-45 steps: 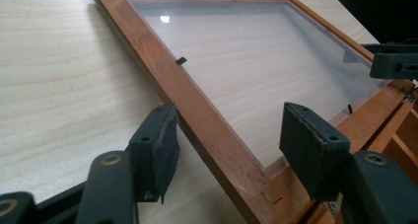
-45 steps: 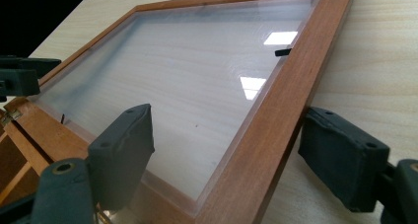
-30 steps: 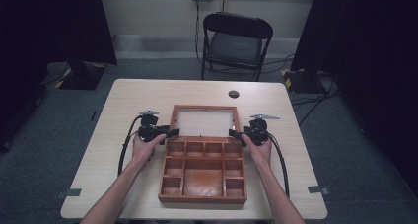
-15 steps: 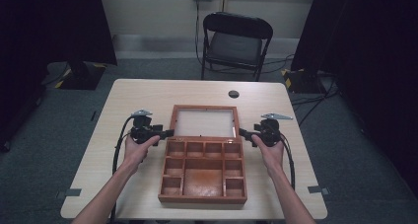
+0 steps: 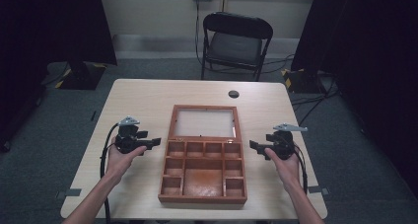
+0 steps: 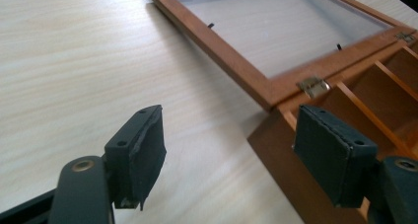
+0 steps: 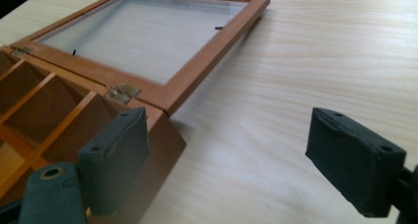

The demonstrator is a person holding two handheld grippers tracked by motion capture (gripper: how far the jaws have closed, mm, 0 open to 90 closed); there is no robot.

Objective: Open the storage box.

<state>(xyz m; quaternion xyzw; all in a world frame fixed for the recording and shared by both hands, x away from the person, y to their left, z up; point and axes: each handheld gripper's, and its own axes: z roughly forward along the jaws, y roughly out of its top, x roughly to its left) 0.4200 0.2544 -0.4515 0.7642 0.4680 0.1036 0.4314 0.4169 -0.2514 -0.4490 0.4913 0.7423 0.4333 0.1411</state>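
A wooden box (image 5: 202,198) with several empty compartments lies open in the middle of the table. Its glass-paned lid (image 5: 203,107) is folded flat behind it on brass hinges (image 6: 313,85). My left gripper (image 5: 151,142) hovers just left of the box's hinge corner (image 6: 276,150), pointing at it. Its jaws (image 6: 236,152) have just been opening and hold nothing. My right gripper (image 5: 254,146) mirrors it, off the right side of the box (image 7: 165,135). Its jaws (image 7: 234,157) have also just been opening and stand open with only bare tabletop between them. The lid frame (image 7: 212,51) lies ahead.
A small dark round cap (image 5: 233,93) sits on the table (image 5: 143,100) behind the lid. A black folding chair (image 5: 235,41) stands beyond the far edge. A cable trails from each gripper along the forearms toward the near edge.
Both hands have drawn outward from the box's hinge corners, the left one to the left and the right one to the right. The jaws stand wider. The box and lid have not moved.
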